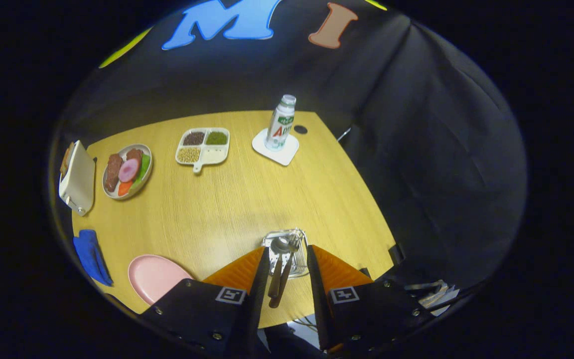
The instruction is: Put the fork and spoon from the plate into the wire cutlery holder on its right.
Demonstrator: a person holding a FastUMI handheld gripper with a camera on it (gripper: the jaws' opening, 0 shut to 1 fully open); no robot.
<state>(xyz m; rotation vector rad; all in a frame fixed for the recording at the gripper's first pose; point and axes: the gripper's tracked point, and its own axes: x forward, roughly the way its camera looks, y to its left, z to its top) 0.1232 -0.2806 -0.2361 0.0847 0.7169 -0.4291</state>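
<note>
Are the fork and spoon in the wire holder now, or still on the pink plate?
In the holder. The fork and spoon stand in the wire cutlery holder, between the open gripper's fingers. The pink plate is bare.

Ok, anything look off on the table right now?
Nothing spilled or damaged. The fork and spoon already stand, leaning, in the wire cutlery holder, between the open gripper's fingers. The pink plate is bare, and the bottle stands upright.

Light falls from above onto the middle of the table (227,199), leaving its edges dimmer. Fisheye bending curves those edges. Focus is fairly sharp; shadows are soft and short.
</note>
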